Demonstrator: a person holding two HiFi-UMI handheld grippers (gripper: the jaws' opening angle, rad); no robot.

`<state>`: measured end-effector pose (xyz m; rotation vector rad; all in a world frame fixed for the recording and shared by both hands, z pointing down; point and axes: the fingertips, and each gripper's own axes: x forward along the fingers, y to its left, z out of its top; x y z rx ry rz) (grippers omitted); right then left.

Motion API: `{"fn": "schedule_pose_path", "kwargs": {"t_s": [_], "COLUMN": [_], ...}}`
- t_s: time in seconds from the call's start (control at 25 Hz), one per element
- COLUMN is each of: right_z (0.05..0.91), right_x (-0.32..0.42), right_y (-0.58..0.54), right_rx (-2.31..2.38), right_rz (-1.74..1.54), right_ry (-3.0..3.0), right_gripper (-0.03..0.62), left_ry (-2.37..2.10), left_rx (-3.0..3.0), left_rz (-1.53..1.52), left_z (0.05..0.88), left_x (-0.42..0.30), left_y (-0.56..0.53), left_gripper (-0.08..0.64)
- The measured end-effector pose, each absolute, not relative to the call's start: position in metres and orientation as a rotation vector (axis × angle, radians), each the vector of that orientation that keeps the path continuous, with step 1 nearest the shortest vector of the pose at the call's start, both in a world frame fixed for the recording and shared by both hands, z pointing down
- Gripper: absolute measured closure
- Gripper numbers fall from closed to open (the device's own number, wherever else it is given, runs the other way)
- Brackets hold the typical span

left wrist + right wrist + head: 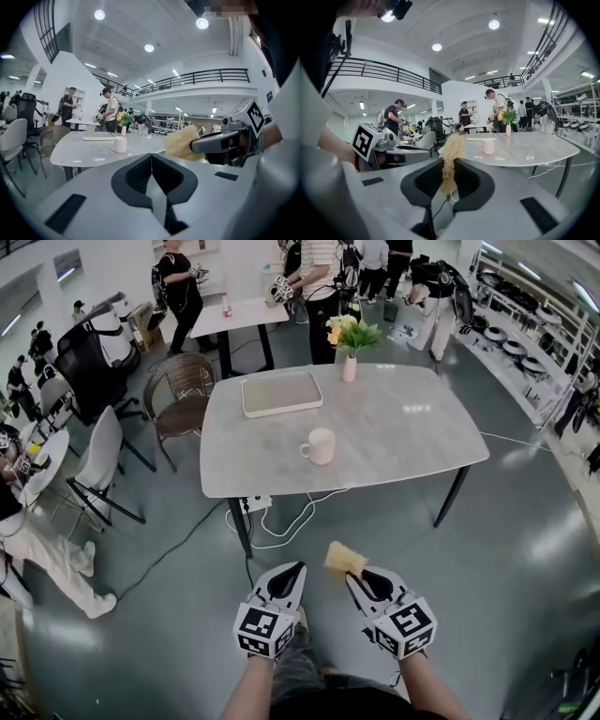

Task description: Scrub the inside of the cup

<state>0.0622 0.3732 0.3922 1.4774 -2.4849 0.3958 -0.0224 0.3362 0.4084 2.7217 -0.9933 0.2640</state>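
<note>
A pale pink cup [320, 446] with its handle to the left stands near the front middle of the grey marble table [412, 442]; it also shows as the cup [119, 144] and the cup [488, 146] in the gripper views. My right gripper [349, 571] is shut on a yellow scrub sponge [344, 561], which sticks out past its jaws as the sponge [449, 154]. My left gripper [298, 568] is shut with nothing in it. Both grippers hang over the floor, short of the table's front edge.
On the table lie a beige tray [281, 393] and a vase of flowers [351, 343]. A power strip and white cables [272, 521] hang under the front edge. Chairs [183, 390] stand to the left, and several people stand at the back by another table.
</note>
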Motion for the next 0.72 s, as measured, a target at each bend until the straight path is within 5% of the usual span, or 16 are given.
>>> {"fn": "schedule_pose_path", "kwargs": {"t_s": [0.72], "right_z": [0.395], "right_x": [0.042], "right_y": [0.219], "right_rx": [1.506], "right_rz": [0.437], "right_ry": [-2.412], "right_gripper": [0.532], "left_ry": [-0.773], "left_rx": [2.751], "left_rz": [0.274], "left_z": [0.417], "left_x": [-0.014], "left_y": [0.180], "left_gripper": [0.546]}}
